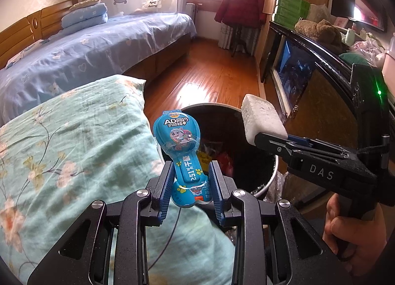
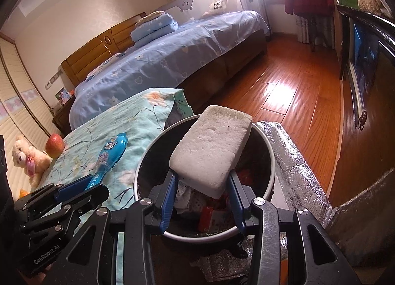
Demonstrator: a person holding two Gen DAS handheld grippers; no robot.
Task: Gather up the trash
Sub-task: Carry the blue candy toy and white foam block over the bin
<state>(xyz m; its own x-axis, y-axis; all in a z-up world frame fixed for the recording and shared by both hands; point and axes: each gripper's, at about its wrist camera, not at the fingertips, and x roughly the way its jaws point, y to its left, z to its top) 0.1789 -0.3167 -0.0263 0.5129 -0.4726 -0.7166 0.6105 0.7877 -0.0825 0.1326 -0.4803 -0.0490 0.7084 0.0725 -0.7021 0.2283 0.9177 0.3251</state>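
Observation:
My left gripper (image 1: 191,169) is shut on a blue snack wrapper (image 1: 180,144) and holds it above the floral pillow (image 1: 74,149), beside the round trash bin (image 1: 269,181). The wrapper also shows in the right wrist view (image 2: 111,151), with the left gripper (image 2: 81,186) at the lower left. My right gripper (image 2: 202,181) is shut on a white foam block (image 2: 212,149) and holds it over the bin's opening (image 2: 269,151). The foam block also shows in the left wrist view (image 1: 261,119), held by the right gripper (image 1: 276,139). The bin holds red and white trash.
A bed with a blue cover (image 1: 98,48) lies behind. An apple (image 2: 54,145) and a teddy bear (image 2: 29,159) sit left of the pillow. A silver foil bag (image 2: 296,161) stands right of the bin. A dark cabinet (image 1: 308,75) lines the right side. Wood floor (image 2: 284,102) lies beyond.

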